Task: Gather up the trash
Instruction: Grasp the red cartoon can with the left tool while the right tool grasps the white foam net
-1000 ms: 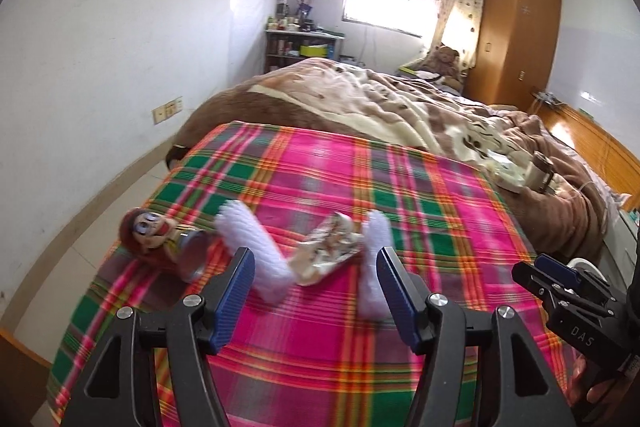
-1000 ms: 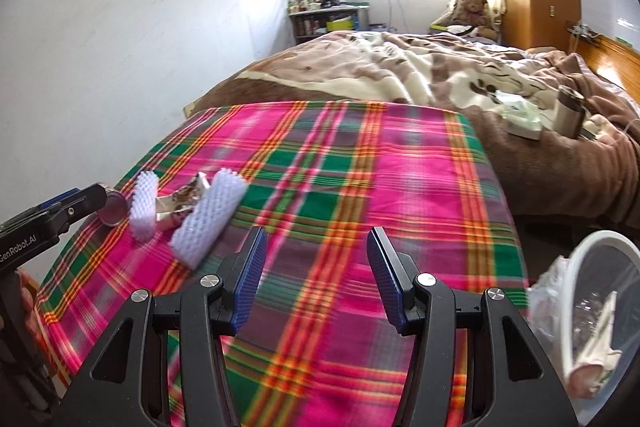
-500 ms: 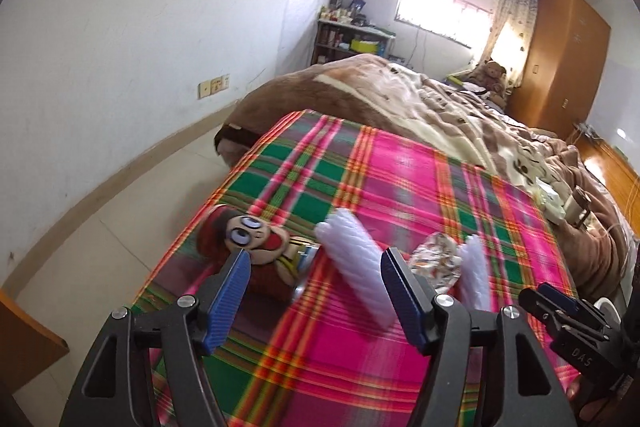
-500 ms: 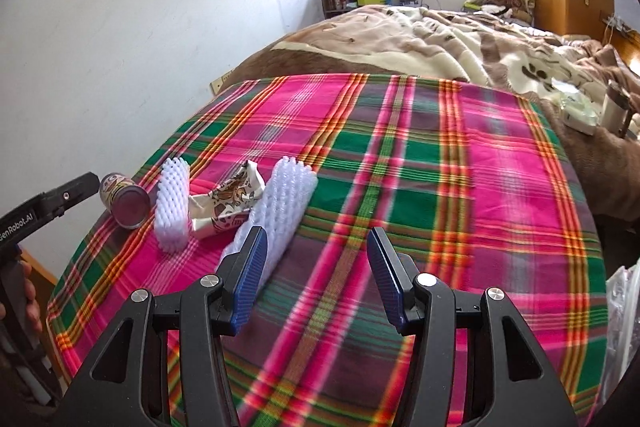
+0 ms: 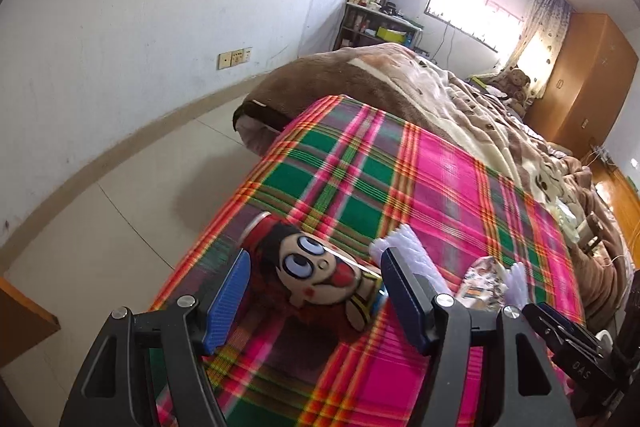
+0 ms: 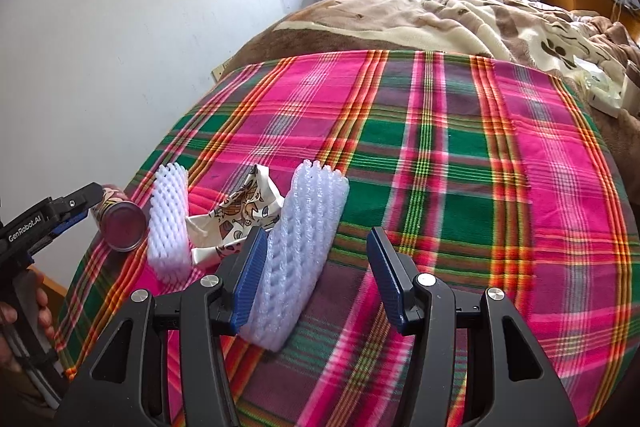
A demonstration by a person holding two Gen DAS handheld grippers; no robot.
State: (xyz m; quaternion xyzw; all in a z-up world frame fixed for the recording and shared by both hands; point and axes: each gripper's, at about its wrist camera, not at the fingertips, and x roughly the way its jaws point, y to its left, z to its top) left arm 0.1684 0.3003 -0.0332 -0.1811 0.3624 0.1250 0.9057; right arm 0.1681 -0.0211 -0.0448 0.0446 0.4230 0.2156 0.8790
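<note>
Trash lies on the plaid blanket (image 6: 440, 155): a can (image 5: 316, 275) on its side, two foam nets and a crumpled wrapper (image 6: 236, 215). Left claw (image 5: 316, 293) stands wide around the can, not pressing. Right claw (image 6: 316, 279) stands wide, one pad beside the bigger foam net (image 6: 304, 247). The can looks light, hard and round, so it may roll; its sides look best to grab. Foam looks soft and squashy.

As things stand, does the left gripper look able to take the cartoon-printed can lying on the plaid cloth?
Probably yes. The left gripper is open with the can lying between its fingers, nothing covering it. The nearest foam sleeve sits just beyond the right-hand finger and might get brushed.
</note>
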